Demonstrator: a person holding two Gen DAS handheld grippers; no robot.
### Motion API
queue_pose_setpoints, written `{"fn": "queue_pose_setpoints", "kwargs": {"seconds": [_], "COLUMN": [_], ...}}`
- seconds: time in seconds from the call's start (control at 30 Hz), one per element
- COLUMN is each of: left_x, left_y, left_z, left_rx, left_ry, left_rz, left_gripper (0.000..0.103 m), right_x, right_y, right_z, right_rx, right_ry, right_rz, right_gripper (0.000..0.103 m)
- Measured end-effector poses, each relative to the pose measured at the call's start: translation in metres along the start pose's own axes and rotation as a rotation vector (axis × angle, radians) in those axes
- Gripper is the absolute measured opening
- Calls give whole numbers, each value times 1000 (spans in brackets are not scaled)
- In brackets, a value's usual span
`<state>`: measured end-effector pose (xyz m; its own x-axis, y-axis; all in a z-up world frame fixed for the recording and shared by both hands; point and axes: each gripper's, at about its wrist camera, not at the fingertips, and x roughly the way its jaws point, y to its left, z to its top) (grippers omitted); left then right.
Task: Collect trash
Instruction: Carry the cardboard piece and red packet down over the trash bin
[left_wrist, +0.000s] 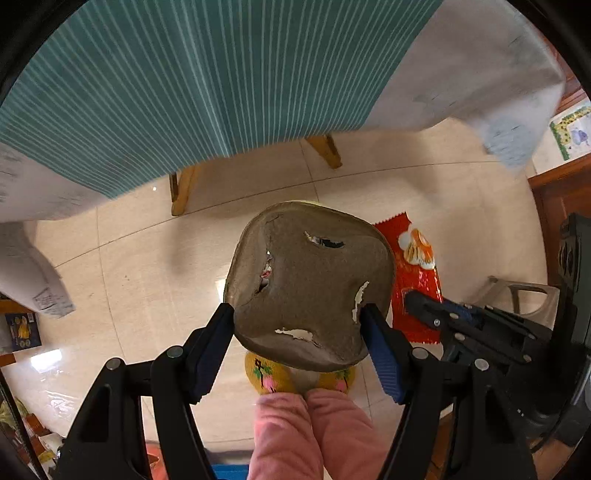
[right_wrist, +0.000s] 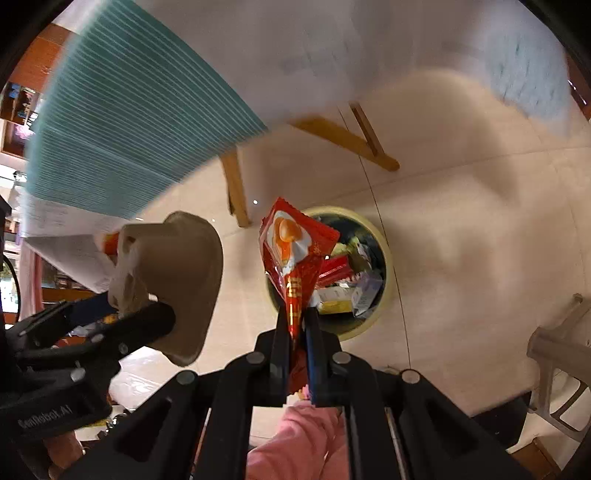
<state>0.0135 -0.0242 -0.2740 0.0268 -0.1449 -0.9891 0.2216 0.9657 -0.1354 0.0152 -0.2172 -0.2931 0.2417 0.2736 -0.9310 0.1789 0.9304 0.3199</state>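
**A:** Wrapper first: why is the red snack wrapper (right_wrist: 295, 254) dangling like that?

**B:** The right gripper (right_wrist: 297, 328) has its jaws pinched tight on the wrapper's lower end, so the printed part fans out ahead of the fingers. It hangs directly above the round trash bin (right_wrist: 384, 266), which already holds boxes and packets. I'd judge it is held there so it falls inside once let go.

**A:** And the other piece?

**B:** The left gripper (left_wrist: 297, 326) clasps a torn pulp egg carton piece (left_wrist: 306, 280) by two opposite edges, jaws wide because the piece is broad. From the right wrist the same carton (right_wrist: 173, 280) sits left of the bin, not over it, above the tiled floor (right_wrist: 461, 240).

**A:** What can't you make out?

**B:** The carton blocks the left camera's view downward; only a sliver of yellow shows beyond it, so that view cannot confirm the bin. The striped tablecloth (left_wrist: 184, 92) is blurred, and the bin's contents are too jumbled to name. Below, pink trouser legs (left_wrist: 314, 435) and patterned yellow slippers (left_wrist: 266, 373) are partly cut off.
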Motion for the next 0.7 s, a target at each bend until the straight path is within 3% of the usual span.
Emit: {"fn": "queue_pose_setpoints", "kwargs": {"seconds": [0.2, 0.53, 0.6, 0.67, 0.7], "left_x": [65, 131, 137, 142, 144], "left_y": [9, 22, 23, 25, 27], "left_z": [-2, -5, -5, -6, -6], "left_rx": [-37, -113, -119, -123, -127], "left_ry": [23, 50, 49, 38, 30], "left_rz": [0, -5, -4, 8, 12], "left_gripper": [69, 69, 74, 88, 89], "right_x": [64, 137, 145, 154, 158], "right_y": [-28, -46, -50, -53, -53], "right_z": [-3, 5, 9, 11, 13], "right_rx": [20, 27, 38, 46, 47], "right_ry": [39, 78, 88, 98, 99], "right_rz": [-11, -20, -10, -12, -14], "right_gripper": [7, 11, 12, 15, 20]}}
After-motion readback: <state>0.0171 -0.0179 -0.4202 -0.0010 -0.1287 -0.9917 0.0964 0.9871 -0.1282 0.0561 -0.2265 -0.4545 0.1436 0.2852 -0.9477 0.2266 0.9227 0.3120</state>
